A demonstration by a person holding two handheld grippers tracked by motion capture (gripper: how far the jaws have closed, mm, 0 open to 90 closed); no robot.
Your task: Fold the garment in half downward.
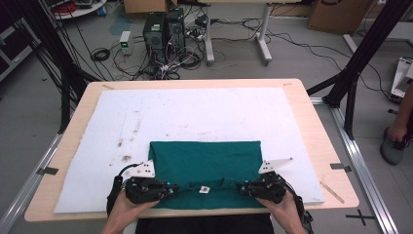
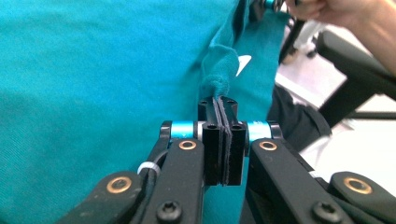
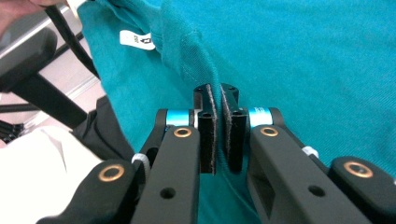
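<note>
Green shirt (image 1: 204,168) in both hand-held grippers (image 1: 170,189)

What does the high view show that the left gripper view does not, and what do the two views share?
High view alone: the whole table, its white mat, the computers on the floor behind, and the left gripper seen from above.

Left gripper view alone: the pads pinched on a fold of cloth.

Both: the green shirt, its white neck label, and the right gripper.
</note>
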